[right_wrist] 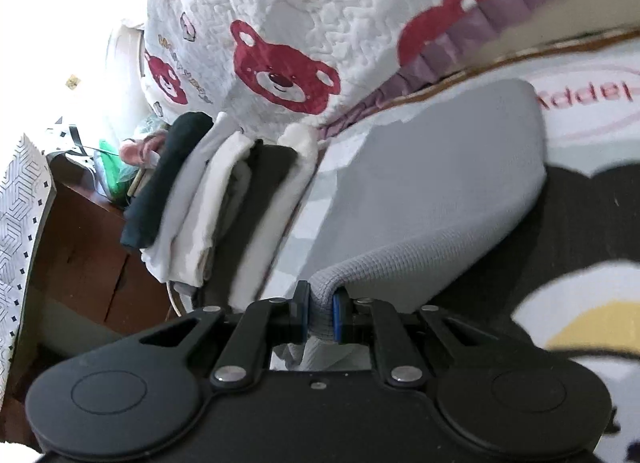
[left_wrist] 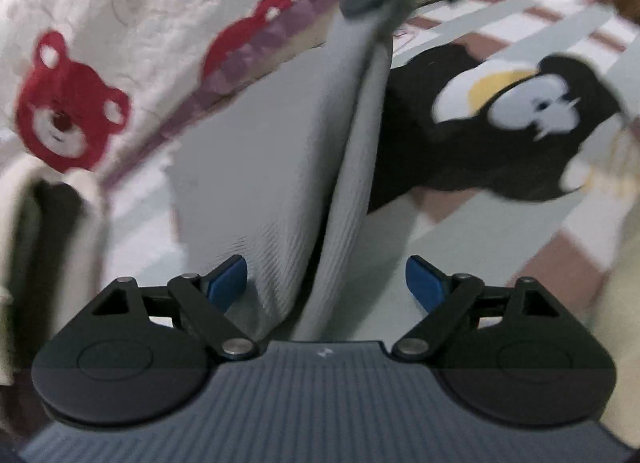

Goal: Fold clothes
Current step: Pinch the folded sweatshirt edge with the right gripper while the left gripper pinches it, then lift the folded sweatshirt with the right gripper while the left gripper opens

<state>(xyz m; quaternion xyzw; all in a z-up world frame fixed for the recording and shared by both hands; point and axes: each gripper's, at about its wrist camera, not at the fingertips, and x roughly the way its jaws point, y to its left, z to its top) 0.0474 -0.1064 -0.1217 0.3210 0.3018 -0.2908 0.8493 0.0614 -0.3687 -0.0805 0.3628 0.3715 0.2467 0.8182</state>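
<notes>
Grey cloth (right_wrist: 420, 199) pinched at a folded edge by right gripper (right_wrist: 320, 317), stretched taut over the bed (left_wrist: 460, 231).

Left gripper (left_wrist: 326, 283) spread wide, holding nothing, cloth ridge between its fingers. One folded stack (right_wrist: 224, 203) at bed edge; one bear quilt (right_wrist: 320, 23) behind; one black print garment (left_wrist: 500, 135) beside the cloth.

Bed sheet (left_wrist: 500, 231), pink/white checked, is carrying everything. Grey garment (right_wrist: 420, 191) and black penguin-print garment (left_wrist: 460, 135) are lying on it. Bear-print quilt (right_wrist: 320, 43) and folded stack (right_wrist: 224, 199) are sitting alongside.
</notes>
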